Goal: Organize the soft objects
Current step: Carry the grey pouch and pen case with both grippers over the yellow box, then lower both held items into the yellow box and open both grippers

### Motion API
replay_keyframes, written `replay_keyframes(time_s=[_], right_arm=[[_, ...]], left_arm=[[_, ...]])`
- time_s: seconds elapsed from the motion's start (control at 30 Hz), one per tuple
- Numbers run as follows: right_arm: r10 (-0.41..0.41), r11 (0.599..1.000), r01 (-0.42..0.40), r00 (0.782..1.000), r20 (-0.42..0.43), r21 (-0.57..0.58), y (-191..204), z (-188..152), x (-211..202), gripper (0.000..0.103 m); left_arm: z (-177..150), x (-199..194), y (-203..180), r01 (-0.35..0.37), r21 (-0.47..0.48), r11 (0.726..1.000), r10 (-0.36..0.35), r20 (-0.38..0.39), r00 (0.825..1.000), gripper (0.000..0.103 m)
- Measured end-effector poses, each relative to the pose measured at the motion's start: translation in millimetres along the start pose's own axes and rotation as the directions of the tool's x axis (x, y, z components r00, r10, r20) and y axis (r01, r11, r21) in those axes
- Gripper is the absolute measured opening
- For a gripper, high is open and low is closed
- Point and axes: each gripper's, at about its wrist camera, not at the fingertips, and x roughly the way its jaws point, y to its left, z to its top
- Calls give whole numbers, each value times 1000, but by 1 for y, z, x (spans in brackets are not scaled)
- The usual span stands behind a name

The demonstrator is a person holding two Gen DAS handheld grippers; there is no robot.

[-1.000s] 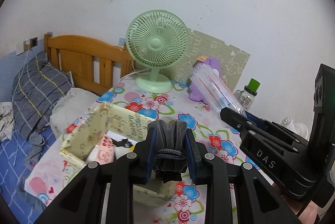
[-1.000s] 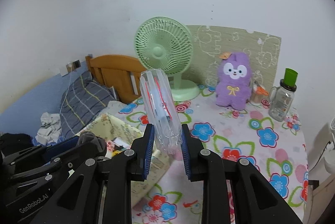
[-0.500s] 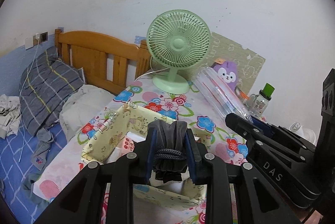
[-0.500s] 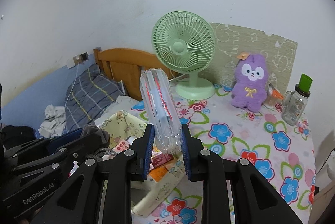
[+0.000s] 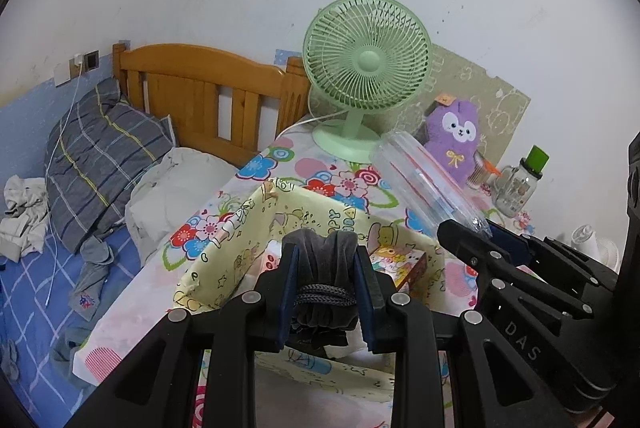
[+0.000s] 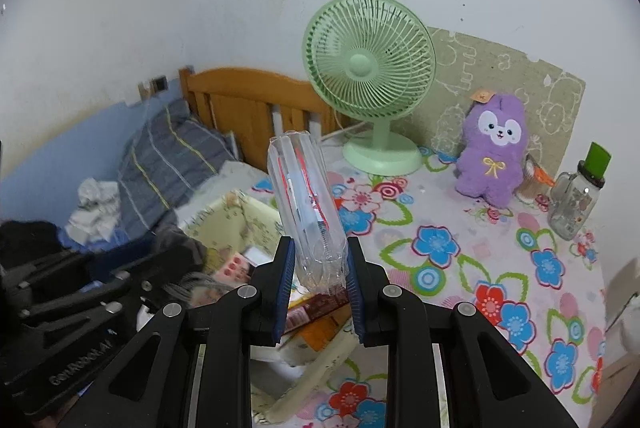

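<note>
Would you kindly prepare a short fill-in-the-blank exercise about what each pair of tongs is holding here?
1. The left tongs grip a ____ velvet pouch.
2. The right tongs grip a ____ plastic case.
3. The yellow fabric box lies ____ both tongs.
4. The plush toy is ____.

Missing words: grey; clear; below; purple

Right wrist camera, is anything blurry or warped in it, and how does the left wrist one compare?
Right wrist view: the left gripper at lower left is smeared with blur, while the purple plush is sharp; dark fisheye corners. Left wrist view: sharp throughout, even soft light, the same fisheye bending of the wooden headboard.
</note>
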Motion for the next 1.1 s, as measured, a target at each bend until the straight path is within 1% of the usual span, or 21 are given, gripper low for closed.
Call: replay_keyframes(time_s=[0.1, 0.73, 1.1], right_arm=[[12, 1000, -12, 1000, -11, -1, 3, -2, 4, 28], [9, 1000, -9, 999, -46, -4, 6, -5, 13, 28], [18, 1000, -19, 998, -67, -12, 10, -6, 22, 28]], left_arm=[[0, 1, 3, -4, -3, 1000, 4, -1, 1000, 26], [2, 15, 10, -10, -5, 1000, 9, -24, 1000, 26], [2, 22, 18, -31, -13, 999, 30, -33, 999, 27]])
